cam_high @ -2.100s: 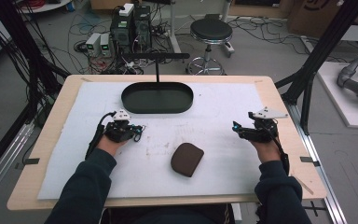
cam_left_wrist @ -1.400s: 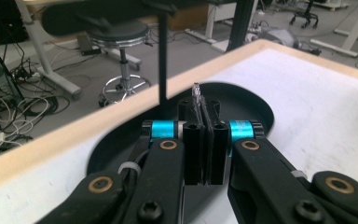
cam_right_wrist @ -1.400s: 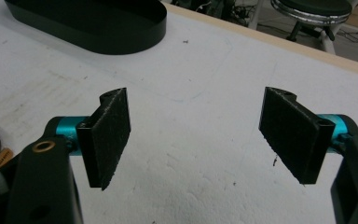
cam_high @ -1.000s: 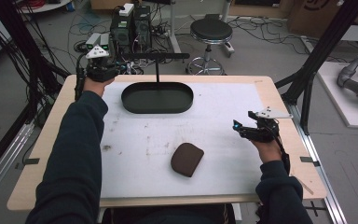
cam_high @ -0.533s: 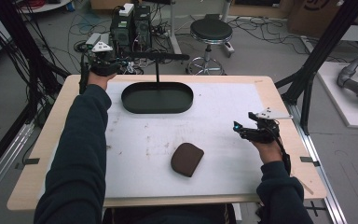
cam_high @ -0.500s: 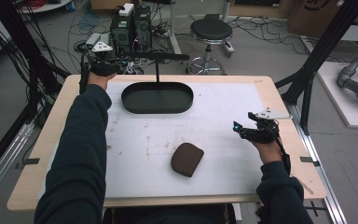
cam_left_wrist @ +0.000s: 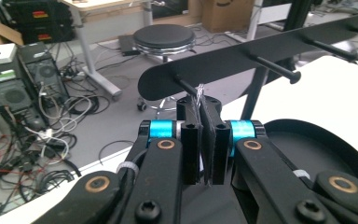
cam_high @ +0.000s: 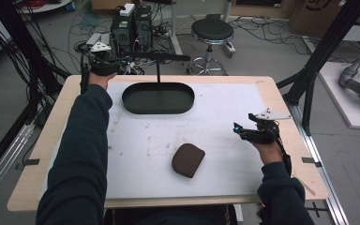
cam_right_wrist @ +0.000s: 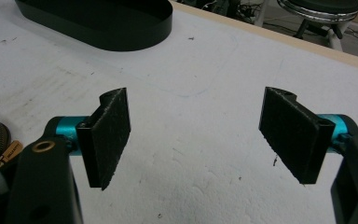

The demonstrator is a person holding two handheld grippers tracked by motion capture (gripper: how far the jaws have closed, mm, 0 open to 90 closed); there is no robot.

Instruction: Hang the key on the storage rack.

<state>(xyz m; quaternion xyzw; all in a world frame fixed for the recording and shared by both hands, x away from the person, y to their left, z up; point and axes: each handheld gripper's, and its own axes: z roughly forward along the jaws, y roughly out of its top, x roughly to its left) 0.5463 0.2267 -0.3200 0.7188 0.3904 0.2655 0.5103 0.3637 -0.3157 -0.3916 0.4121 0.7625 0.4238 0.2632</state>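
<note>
The left gripper (cam_high: pixel 104 65) is at the far left corner of the table (cam_high: pixel 37 154), up at the left end of a black peg rack (cam_left_wrist: pixel 242 58) that stands on a post behind the black oval tray (cam_high: pixel 158 97). Its jaws are pinched nearly together; in the left gripper view a thin strand of pale thread (cam_left_wrist: pixel 199 95) sits in the narrow gap between the pads, just below the end peg (cam_left_wrist: pixel 185 87). Whether the pads press on it cannot be told.

The right gripper (cam_high: pixel 251 132) rests near the right edge of the white mat (cam_high: pixel 225 117), jaws wide apart with nothing between them. A brown zip pouch (cam_high: pixel 188 160) lies on the mat to its left, nearer the front, well apart from the tray.

Beyond the table stand a round black stool (cam_high: pixel 212 31), computer towers (cam_high: pixel 131 21) and tangled cables on the floor. The small tag by the pouch's zip is too blurred to read
</note>
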